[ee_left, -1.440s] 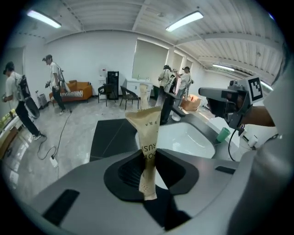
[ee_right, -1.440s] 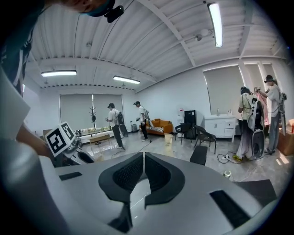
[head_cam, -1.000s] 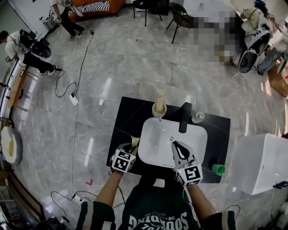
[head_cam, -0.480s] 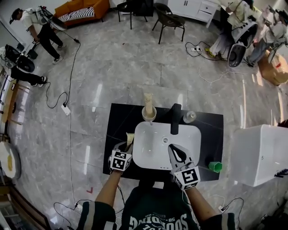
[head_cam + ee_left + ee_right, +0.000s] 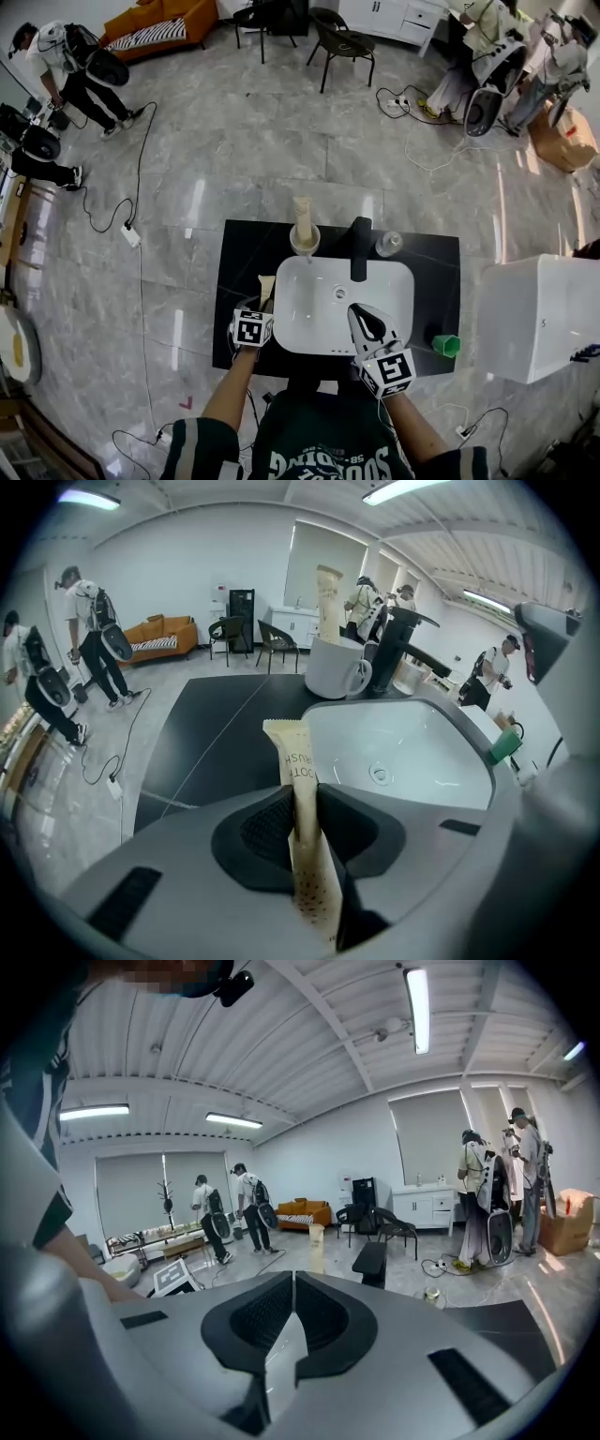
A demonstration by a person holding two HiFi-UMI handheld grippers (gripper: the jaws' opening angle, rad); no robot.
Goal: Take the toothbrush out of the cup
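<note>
left tool (image 5: 302, 822) clamped on wrapped toothbrush (image 5: 292, 761), its long axis along the jaws, free end pointing toward cup (image 5: 333, 667); right tool (image 5: 289, 1312) closed, empty, over sink (image 5: 314, 328).

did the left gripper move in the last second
Yes: the left gripper, clamping the toothbrush packet, has sunk toward the black counter beside the white sink's left rim.

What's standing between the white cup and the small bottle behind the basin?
The black faucet, between the cup and the bottle; the head view shows it.
</note>
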